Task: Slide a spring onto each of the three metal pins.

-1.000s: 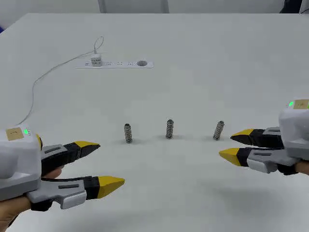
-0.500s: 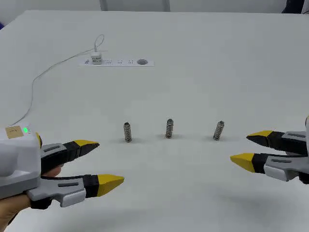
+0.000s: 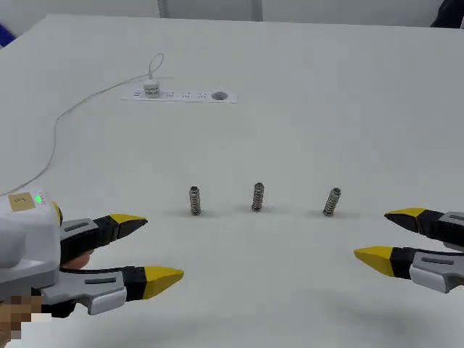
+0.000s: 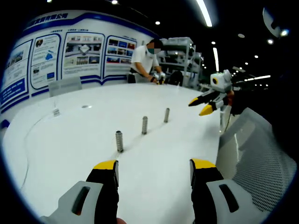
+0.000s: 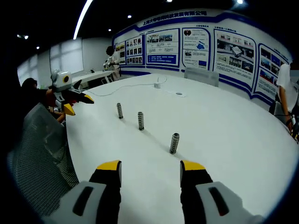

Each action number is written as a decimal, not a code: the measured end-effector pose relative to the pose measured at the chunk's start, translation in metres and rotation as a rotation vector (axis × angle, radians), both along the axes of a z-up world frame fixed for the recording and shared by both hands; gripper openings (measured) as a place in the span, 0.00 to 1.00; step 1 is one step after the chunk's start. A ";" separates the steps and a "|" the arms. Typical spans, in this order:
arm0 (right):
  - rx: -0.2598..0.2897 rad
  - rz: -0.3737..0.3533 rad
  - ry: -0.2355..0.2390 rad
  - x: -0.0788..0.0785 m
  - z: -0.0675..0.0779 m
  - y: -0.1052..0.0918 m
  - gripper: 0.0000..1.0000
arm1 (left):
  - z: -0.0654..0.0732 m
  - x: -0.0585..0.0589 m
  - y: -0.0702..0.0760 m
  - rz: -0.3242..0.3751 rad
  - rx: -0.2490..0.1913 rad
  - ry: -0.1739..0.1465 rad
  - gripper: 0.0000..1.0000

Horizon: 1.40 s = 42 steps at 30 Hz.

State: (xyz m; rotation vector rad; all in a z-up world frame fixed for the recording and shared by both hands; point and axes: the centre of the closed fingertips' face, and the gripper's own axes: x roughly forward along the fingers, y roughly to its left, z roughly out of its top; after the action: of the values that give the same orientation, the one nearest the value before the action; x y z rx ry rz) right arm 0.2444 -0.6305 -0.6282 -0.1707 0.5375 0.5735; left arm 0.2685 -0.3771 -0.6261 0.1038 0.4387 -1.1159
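Three short metal springs stand upright in a row on the white table: left spring [image 3: 194, 201], middle spring [image 3: 258, 197], right spring [image 3: 332, 202]. Each seems to sit over a pin; the pins themselves are hidden. My left gripper [image 3: 163, 246] hovers open and empty at the lower left, in front of the left spring. My right gripper [image 3: 372, 233] is open and empty at the right edge, a little short of the right spring. The left gripper view has the row [image 4: 119, 141] ahead of its open jaws [image 4: 153, 168]. In the right gripper view the nearest spring [image 5: 174, 143] stands beyond the open jaws [image 5: 151, 168].
A white power strip [image 3: 181, 95] with a plugged charger [image 3: 151, 89] and a trailing cable [image 3: 80, 109] lies at the back left. A grey mesh chair back [image 4: 254, 154] is beside the table edge. A person [image 4: 147, 60] stands at the far end.
My right gripper has pulled back to the right, away from the right spring. The left gripper has barely moved. The head camera has shifted slightly.
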 end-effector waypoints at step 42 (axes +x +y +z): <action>0.013 -0.023 -0.002 -0.002 -0.001 0.003 0.52 | -0.004 0.004 0.007 0.034 -0.007 0.002 0.63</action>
State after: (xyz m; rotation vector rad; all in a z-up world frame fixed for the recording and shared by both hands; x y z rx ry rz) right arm 0.2425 -0.6279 -0.6289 -0.1531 0.5331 0.5547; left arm 0.2726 -0.3703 -0.6300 0.0885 0.4371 -1.0843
